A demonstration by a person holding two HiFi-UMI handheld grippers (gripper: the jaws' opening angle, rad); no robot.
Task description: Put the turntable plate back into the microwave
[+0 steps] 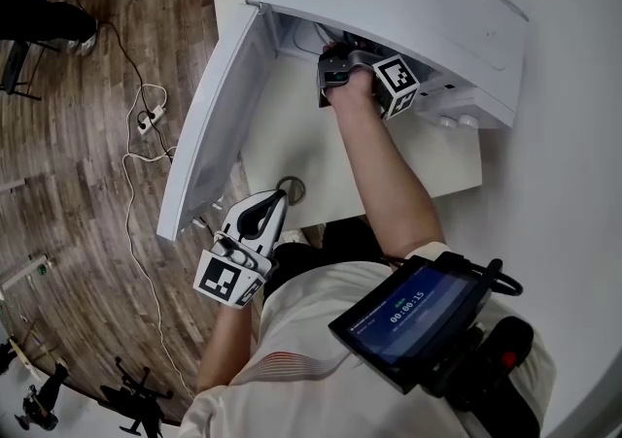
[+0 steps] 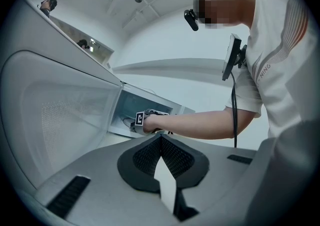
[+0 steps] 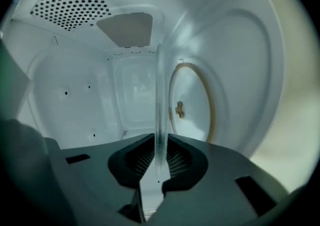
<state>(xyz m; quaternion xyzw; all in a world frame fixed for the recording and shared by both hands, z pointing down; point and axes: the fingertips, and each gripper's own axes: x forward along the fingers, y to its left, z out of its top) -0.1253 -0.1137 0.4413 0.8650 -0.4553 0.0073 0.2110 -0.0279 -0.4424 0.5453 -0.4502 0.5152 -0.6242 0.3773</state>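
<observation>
The white microwave (image 1: 428, 9) stands on a white table (image 1: 292, 130) with its door (image 1: 209, 125) swung open to the left. My right gripper (image 1: 332, 75) reaches into the cavity, its fingertips hidden in the head view. In the right gripper view it (image 3: 159, 156) is shut on the clear glass turntable plate (image 3: 160, 99), seen edge-on, beside the tan roller ring (image 3: 192, 100) and hub (image 3: 179, 110) on the cavity floor. My left gripper (image 1: 275, 197) hangs near the table's front edge, shut (image 2: 161, 139) on nothing, and looks toward the door (image 2: 60, 115) and the right gripper (image 2: 143, 120).
A round grommet (image 1: 291, 189) sits in the table edge beside the left gripper. Cables and a power strip (image 1: 148, 118) lie on the wood floor left of the door. A tablet (image 1: 413, 315) hangs on the person's chest. A white wall runs along the right.
</observation>
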